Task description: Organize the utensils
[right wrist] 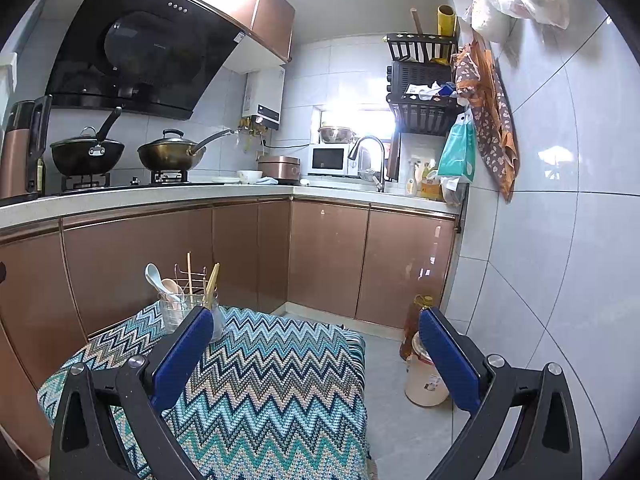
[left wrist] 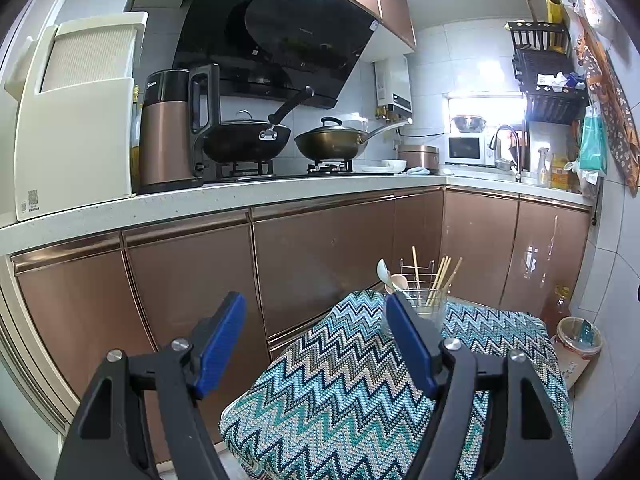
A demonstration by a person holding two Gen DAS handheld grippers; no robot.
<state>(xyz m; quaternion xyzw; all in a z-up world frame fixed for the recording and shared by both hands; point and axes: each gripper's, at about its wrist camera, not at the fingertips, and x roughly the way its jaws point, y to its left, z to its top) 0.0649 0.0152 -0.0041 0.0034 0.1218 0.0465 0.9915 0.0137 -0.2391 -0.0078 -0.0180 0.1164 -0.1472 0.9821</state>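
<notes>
A clear glass holder [left wrist: 430, 308] stands at the far end of a small table covered with a zigzag cloth [left wrist: 344, 392]. It holds white spoons [left wrist: 385, 271] and wooden chopsticks [left wrist: 442, 278], with a wire rack [left wrist: 418, 276] behind it. In the right wrist view the holder [right wrist: 176, 314], spoons [right wrist: 154, 276] and chopsticks [right wrist: 211, 282] sit at the cloth's [right wrist: 264, 380] far left corner. My left gripper [left wrist: 316, 314] is open and empty, above the cloth, short of the holder. My right gripper [right wrist: 316, 328] is open and empty, to the right of the holder.
Brown cabinets [left wrist: 320, 256] and a counter with two woks [left wrist: 244, 140] run behind the table. An oil bottle [right wrist: 414, 328] and a lidded white jar [right wrist: 426, 376] stand on the floor to the right, by the tiled wall [right wrist: 560, 240].
</notes>
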